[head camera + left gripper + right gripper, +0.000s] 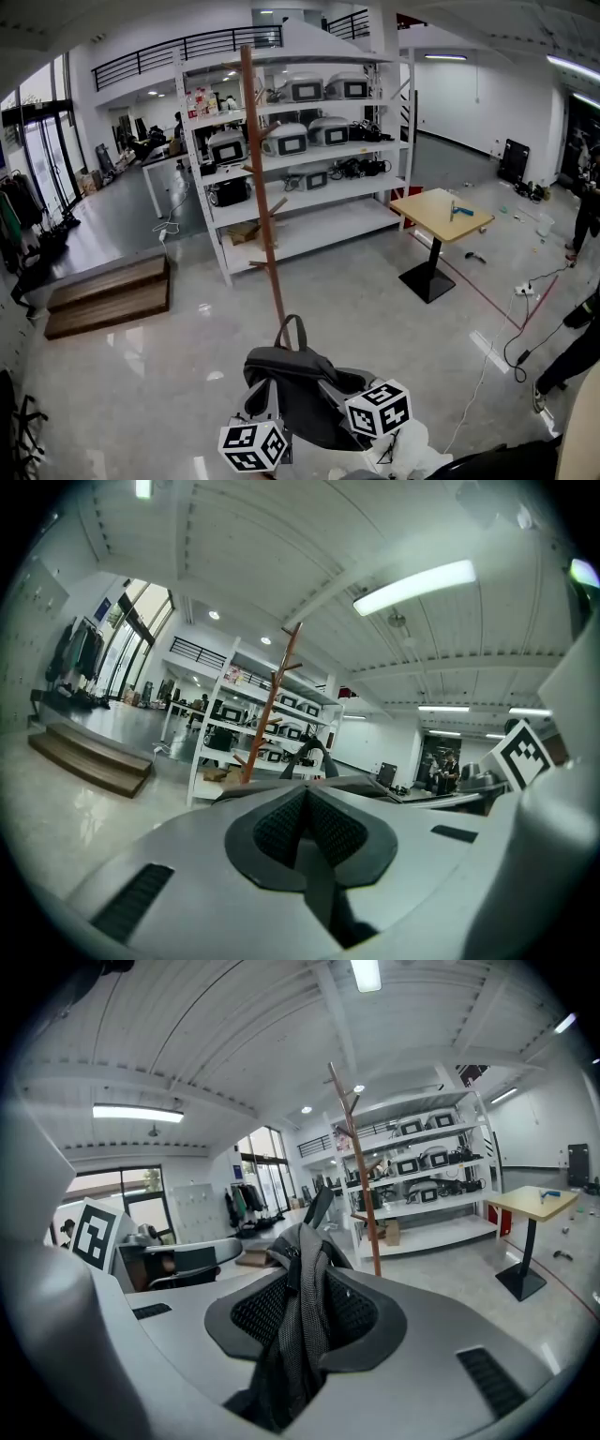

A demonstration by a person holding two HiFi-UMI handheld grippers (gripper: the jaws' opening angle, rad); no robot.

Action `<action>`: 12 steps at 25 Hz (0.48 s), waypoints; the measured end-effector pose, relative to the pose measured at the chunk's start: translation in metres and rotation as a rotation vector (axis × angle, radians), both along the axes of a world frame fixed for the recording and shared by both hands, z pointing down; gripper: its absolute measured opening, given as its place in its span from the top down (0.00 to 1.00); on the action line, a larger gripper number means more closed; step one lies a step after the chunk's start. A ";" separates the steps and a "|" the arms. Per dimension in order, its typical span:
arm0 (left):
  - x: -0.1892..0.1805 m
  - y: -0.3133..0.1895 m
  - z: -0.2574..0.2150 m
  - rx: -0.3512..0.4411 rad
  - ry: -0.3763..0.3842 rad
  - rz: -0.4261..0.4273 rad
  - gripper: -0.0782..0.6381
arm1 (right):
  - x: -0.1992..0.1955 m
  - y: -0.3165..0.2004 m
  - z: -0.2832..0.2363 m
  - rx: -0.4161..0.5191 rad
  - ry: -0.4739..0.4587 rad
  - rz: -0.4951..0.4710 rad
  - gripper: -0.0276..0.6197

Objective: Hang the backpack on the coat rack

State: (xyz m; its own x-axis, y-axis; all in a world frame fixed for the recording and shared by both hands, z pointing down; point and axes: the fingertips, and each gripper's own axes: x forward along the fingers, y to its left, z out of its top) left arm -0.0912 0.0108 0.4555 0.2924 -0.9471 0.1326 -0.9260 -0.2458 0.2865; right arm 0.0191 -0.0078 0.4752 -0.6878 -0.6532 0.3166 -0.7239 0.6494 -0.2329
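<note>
A dark grey backpack (300, 384) hangs off the floor at the bottom middle of the head view, its top loop handle (291, 328) standing upright. My left gripper (267, 417) is at the bag's left side and my right gripper (342, 394) at its right. In the right gripper view the right gripper (305, 1288) is shut on a grey mesh strap (300, 1335) of the backpack. The left gripper (305, 803) has its jaws together on a thin dark strip, with the bag's handle (314, 754) just beyond. The brown wooden coat rack (262, 187) stands straight ahead, also visible as the coat rack (272, 705) and the coat rack (361, 1176).
A white shelf unit (300, 159) with machines stands right behind the rack. A yellow pedestal table (441, 214) is to the right, wooden steps (108, 295) to the left. Cables (520, 337) lie on the floor at right, near a person's legs (572, 356).
</note>
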 end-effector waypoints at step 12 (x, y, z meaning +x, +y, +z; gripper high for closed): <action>0.012 -0.063 0.012 -0.026 -0.005 -0.063 0.89 | 0.003 -0.072 0.005 0.018 0.017 -0.085 0.79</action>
State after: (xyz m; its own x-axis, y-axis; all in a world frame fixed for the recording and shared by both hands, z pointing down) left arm -0.0791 -0.0519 0.4674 0.2314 -0.9598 0.1587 -0.9408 -0.1792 0.2878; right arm 0.0223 -0.0796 0.4803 -0.7357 -0.5985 0.3172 -0.6698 0.7126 -0.2088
